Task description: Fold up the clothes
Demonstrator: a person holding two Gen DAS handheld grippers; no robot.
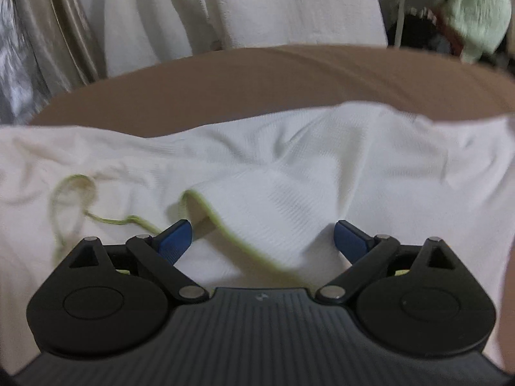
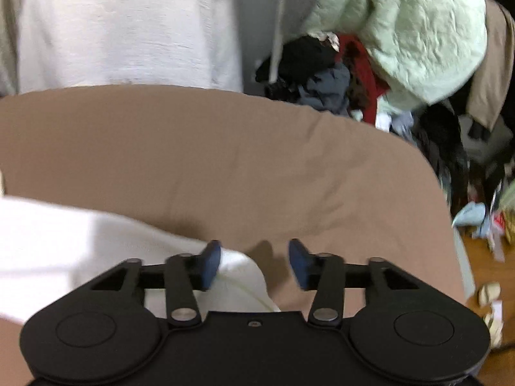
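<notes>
2 tongs (image 1: 263,241) (image 2: 255,263) agape, 1 white garment (image 1: 289,167), 1 tan cover (image 2: 193,148)

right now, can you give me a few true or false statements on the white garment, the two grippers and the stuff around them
1. The white garment lies on a tan cover. True.
2. The left gripper is clamped shut on a sleeve. False: its jaws stand wide apart over the garment, and a flap with a yellow-green edge lies between them unpinched.
3. The right gripper has its jaws apart, with a corner of the white garment by one pad. True.
4. The garment is trimmed in red. False: the trim and loose thread are yellow-green.
5. A pale green crumpled cloth sits atop the clothes pile beyond the cover. True.
</notes>
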